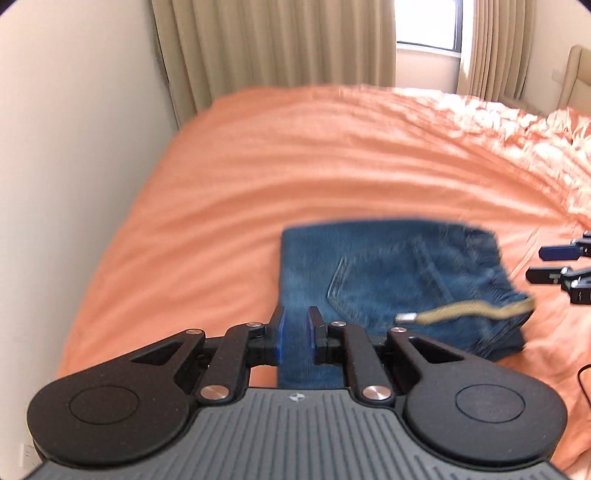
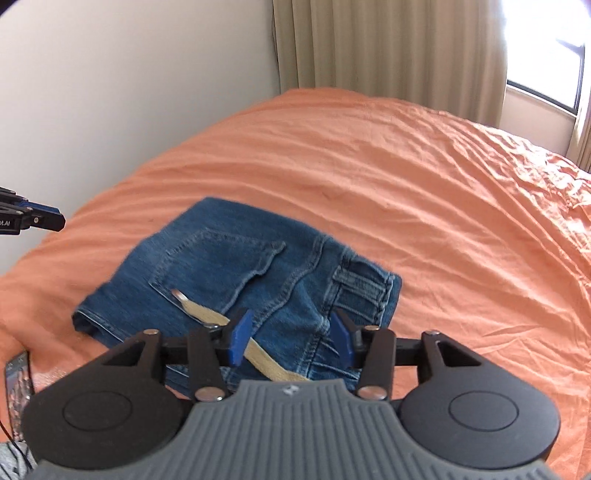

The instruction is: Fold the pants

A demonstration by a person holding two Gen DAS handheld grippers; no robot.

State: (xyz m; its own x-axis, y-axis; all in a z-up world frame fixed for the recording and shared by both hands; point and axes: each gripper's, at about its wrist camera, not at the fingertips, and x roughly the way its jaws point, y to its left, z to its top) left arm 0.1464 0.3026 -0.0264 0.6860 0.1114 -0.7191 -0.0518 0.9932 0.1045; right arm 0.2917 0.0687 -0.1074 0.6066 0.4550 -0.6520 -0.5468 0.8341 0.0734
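Blue denim pants (image 1: 391, 280), folded into a compact bundle, lying on the orange bed (image 1: 277, 177), with a back pocket facing up and a tan drawstring (image 1: 465, 310) with a metal tip trailing across the top layer. Seen from the left wrist view at about 1 o'clock from the left claw (image 1: 295, 332), the bundle's left edge running straight down between that claw's blue-padded fingers (image 1: 281, 334). Left claw only narrowly apart, a strip of denim showing in the gap; cannot tell whether the pads actually press the cloth or sit just above it. At 3 o'clock in the same view, the dark tips of the right claw (image 1: 554, 264), parted and clear of the denim, just beside the waistband end. From the right wrist view, pants (image 2: 236, 273) spread ahead from 10 to 1 o'clock, belt loops and waistband toward 1 o'clock, pocket toward 11 o'clock. Right claw (image 2: 291, 338) wide apart, blue pads either side of the waistband region, gripping nothing; drawstring (image 2: 229, 328) passing diagonally across the denim and behind the left-hand pad. Left claw (image 2: 40, 219) entering at 9 o'clock, over the bed's edge beyond the bundle's far corner. Beige curtains (image 1: 273, 48) and a bright window (image 1: 428, 26) at 12 o'clock behind the bed, pale wall (image 2: 129, 74) to the side. Phone-like object (image 2: 18, 387) on the bedding at 8 o'clock of the right wrist view, partly cut off.
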